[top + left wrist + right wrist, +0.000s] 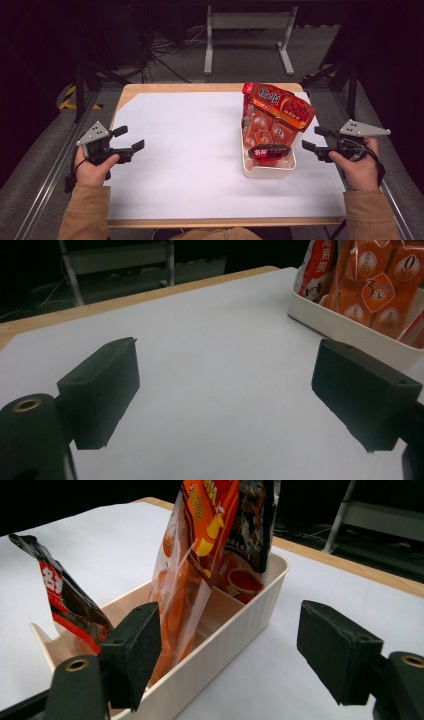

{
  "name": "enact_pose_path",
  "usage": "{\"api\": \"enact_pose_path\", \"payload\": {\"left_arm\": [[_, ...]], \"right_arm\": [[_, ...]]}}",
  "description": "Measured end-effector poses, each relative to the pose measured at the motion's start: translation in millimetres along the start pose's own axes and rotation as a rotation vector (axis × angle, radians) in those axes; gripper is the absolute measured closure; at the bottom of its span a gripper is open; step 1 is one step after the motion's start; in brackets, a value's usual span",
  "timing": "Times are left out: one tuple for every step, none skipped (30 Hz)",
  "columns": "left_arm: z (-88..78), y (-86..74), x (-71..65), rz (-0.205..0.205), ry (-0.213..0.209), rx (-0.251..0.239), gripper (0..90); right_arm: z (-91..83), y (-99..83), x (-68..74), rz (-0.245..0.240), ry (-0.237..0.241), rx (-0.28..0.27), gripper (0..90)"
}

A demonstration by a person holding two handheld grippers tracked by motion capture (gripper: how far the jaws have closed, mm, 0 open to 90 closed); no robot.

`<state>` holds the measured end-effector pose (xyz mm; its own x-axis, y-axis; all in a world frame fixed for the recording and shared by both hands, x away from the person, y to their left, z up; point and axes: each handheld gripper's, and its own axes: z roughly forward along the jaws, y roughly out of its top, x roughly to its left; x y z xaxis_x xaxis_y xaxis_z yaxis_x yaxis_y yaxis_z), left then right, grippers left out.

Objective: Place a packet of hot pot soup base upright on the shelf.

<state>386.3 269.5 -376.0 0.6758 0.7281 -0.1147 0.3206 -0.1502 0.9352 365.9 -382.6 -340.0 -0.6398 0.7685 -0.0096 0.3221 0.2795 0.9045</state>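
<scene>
Table [190,165] surface, covered in white paper, is spread beneath both grippers, and a cream ribbed bin [267,171] is stood on it just to the inner side of the right gripper [315,139] and well apart from the left gripper [128,138]. Both grippers are held with jaws spread wide and nothing between them. Inside the bin, snack packets are packed upright: a large red-and-orange bag [280,105] is leaned across the far end and rises well above the rim, a clear pack of orange pouches [265,127] is stood in the middle, and a small dark-and-red packet [268,151] is lodged at the end nearest the person. In the right gripper view the bin wall [220,645] is seen directly ahead of the jaws, with the dark-and-red packet [65,605] off to the jaws' left and the tall orange bag [200,540] straight in front. Risk is judged to lie chiefly in the tall bag: it is top-heavy and only propped, so a grip taken low or a sideways pull could tip it out or drag neighbouring packets along. The light bin could also be shoved across the smooth paper if a jaw is pushed against its wall, since it is not steadied by the left gripper.
</scene>
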Motion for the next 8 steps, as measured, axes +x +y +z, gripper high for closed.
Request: {"api": "enact_pose_path", "payload": {"left_arm": [[-1.0,0.3,0.0,-0.007,0.001,-0.008,12.6],[-1.0,0.3,0.0,-0.007,0.001,-0.008,12.5],[-1.4,0.7,-0.1,-0.010,0.000,-0.013,12.5],[-1.4,0.7,-0.1,-0.010,0.000,-0.013,12.5],[-1.6,1.0,-0.2,-0.013,0.004,-0.010,12.6],[-1.6,1.5,-0.9,-0.022,0.009,-0.004,12.7],[-1.8,1.9,-1.4,-0.028,0.007,-0.004,13.1],[-1.8,1.9,-1.4,-0.028,0.007,-0.004,13.1]], "right_arm": [[-0.9,-0.3,-1.0,0.000,-0.003,-0.004,26.6],[-1.3,-0.3,-1.0,0.001,-0.006,-0.005,26.6],[-1.6,-0.3,-1.1,0.003,-0.004,-0.007,26.6],[-1.9,-0.4,-1.0,0.006,-0.004,-0.006,26.6],[-2.1,-0.5,-1.1,0.006,-0.005,-0.005,26.6],[-2.2,-0.5,-1.1,0.005,-0.006,-0.006,26.6],[-2.4,-0.4,-1.1,0.005,-0.006,-0.006,26.6],[-2.7,-0.3,-1.2,0.004,-0.007,-0.007,26.6]]}}
